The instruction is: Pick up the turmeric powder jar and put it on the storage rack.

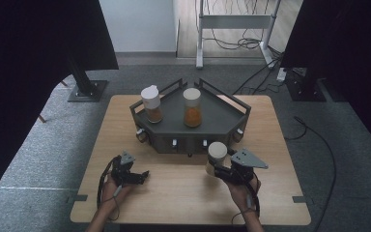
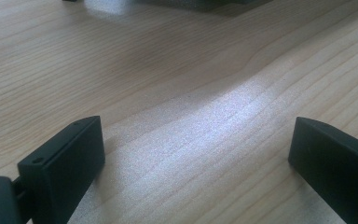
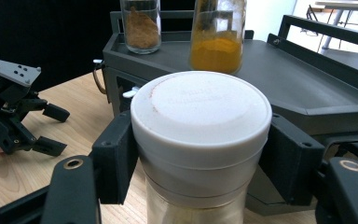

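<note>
wooden table [image 1: 183, 193] on grey carpet [image 1: 43, 145]

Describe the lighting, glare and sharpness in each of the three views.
High view: dim, with black curtains at both sides; the table is evenly lit. Left gripper view: a pale sheen crosses the wood; the near jaws are soft. Right gripper view: the white lid in the right gripper is bright, the far jars slightly blurred.
</note>
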`<action>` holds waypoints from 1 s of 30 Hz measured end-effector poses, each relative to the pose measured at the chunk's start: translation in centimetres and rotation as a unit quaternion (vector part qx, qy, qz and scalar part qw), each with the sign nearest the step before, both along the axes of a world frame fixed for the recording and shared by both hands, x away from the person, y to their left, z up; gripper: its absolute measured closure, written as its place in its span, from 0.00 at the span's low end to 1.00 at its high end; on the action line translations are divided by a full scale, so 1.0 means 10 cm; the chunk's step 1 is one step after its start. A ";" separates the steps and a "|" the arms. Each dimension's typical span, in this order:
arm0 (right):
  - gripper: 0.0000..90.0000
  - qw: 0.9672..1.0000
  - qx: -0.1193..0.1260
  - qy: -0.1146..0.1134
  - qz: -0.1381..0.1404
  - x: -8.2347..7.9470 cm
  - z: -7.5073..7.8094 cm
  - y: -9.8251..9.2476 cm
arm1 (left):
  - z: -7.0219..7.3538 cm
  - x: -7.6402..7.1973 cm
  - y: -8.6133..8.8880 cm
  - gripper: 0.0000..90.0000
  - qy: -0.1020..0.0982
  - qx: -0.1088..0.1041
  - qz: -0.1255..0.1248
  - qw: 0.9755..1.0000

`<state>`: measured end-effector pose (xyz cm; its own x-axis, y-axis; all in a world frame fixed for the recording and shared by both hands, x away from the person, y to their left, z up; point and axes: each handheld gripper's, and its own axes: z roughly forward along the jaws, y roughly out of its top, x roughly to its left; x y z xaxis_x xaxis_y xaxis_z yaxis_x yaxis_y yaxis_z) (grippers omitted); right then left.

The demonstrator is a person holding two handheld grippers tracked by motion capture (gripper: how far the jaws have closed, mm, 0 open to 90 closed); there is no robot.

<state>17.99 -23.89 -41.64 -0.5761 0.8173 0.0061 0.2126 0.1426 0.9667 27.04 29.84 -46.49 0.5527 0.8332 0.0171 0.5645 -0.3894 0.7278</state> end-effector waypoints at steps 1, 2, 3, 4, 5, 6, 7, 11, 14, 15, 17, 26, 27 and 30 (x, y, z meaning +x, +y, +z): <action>0.37 1.000 0.001 0.001 -0.001 0.01 0.00 0.00 | 0.00 0.00 0.00 0.04 0.000 0.000 0.000 1.000; 0.37 1.000 0.003 0.001 -0.001 0.01 0.00 -0.01 | 0.00 0.00 0.00 0.04 0.000 0.000 0.000 1.000; 0.37 1.000 0.005 0.002 -0.001 0.01 0.00 -0.01 | 0.00 0.00 0.00 0.04 0.000 0.000 0.000 1.000; 0.37 1.000 0.006 0.003 -0.001 0.02 0.01 -0.02 | 0.00 0.00 0.00 0.04 0.000 0.000 0.000 1.000; 0.37 1.000 0.007 0.003 0.000 0.02 0.01 -0.02 | 0.00 0.00 0.00 0.04 0.000 0.000 0.000 1.000; 0.37 1.000 0.007 0.003 0.000 0.02 0.01 -0.02 | 0.00 0.00 0.00 0.04 0.000 0.000 0.000 1.000; 0.37 1.000 0.007 0.003 0.000 0.02 0.01 -0.02 | 0.00 0.00 0.00 0.04 0.000 0.000 0.000 1.000; 0.37 1.000 0.008 0.002 -0.002 0.02 0.03 -0.03 | 0.00 0.00 0.00 0.04 0.000 0.000 0.000 1.000; 0.37 1.000 0.007 -0.001 -0.004 0.03 0.05 -0.03 | 0.00 0.00 0.00 0.04 0.000 0.000 0.000 1.000; 0.37 1.000 0.007 -0.003 -0.004 0.03 0.05 -0.03 | 0.00 0.00 0.00 0.04 0.000 0.000 0.000 1.000; 0.37 1.000 0.006 -0.006 -0.005 0.04 0.08 -0.03 | 0.00 0.00 0.00 0.04 0.000 0.000 0.000 1.000; 0.37 1.000 0.006 -0.019 -0.007 0.08 0.20 -0.03 | 0.00 0.00 0.00 0.04 0.000 -0.001 0.000 1.000; 0.37 1.000 0.006 -0.019 -0.008 0.09 0.21 -0.03 | 0.00 0.00 0.00 0.04 0.000 -0.001 0.000 1.000; 0.37 1.000 0.009 -0.019 -0.009 0.11 0.24 -0.03 | 0.00 0.00 0.00 0.04 0.000 -0.001 0.000 1.000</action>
